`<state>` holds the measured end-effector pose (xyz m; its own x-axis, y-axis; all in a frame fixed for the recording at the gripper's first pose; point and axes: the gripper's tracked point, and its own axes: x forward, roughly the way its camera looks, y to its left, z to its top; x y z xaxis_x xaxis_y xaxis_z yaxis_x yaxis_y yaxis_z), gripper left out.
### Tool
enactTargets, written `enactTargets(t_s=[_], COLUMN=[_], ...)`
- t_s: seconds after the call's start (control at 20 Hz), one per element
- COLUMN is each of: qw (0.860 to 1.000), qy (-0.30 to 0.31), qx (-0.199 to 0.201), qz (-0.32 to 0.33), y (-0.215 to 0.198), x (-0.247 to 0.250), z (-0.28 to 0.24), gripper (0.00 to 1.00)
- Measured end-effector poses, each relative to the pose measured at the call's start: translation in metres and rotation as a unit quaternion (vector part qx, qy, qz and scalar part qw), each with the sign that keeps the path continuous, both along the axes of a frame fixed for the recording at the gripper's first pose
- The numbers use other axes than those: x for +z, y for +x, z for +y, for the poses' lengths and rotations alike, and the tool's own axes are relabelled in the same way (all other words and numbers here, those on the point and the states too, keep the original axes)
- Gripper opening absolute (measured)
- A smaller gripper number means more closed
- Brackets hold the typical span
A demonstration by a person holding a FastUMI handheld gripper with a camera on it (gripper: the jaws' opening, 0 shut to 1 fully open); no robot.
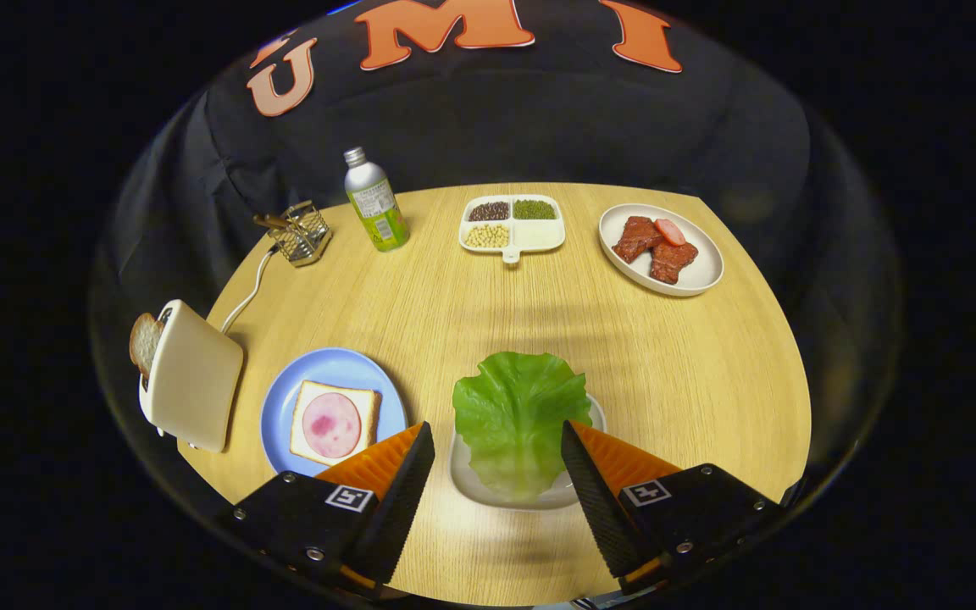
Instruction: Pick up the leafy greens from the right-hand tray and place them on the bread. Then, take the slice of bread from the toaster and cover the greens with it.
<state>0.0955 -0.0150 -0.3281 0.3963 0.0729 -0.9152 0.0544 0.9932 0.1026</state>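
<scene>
While fingers (pixel 420 474) gape — leafy greens (pixel 518 415) between.

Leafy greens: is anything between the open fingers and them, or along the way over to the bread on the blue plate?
Nothing visible. The leafy greens lie on their tray between the open gripper fingers. The bread on the blue plate sits just beside them, with bare table between.

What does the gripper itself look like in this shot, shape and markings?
The gripper has two wedge-shaped fingers with finely ribbed inner faces. Each sits on a black block with silver screws and a square black-and-white marker tag. No cable or sleeve visible.
</scene>
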Motion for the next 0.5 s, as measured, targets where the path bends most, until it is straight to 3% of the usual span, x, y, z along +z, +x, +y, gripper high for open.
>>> enactTargets(t_s=[0.5], qw=[0.996], qy=[-0.023], qx=[0.009], qz=[0.086], y=[-0.002], x=[-0.06], z=[-0.005], gripper=[0.88])
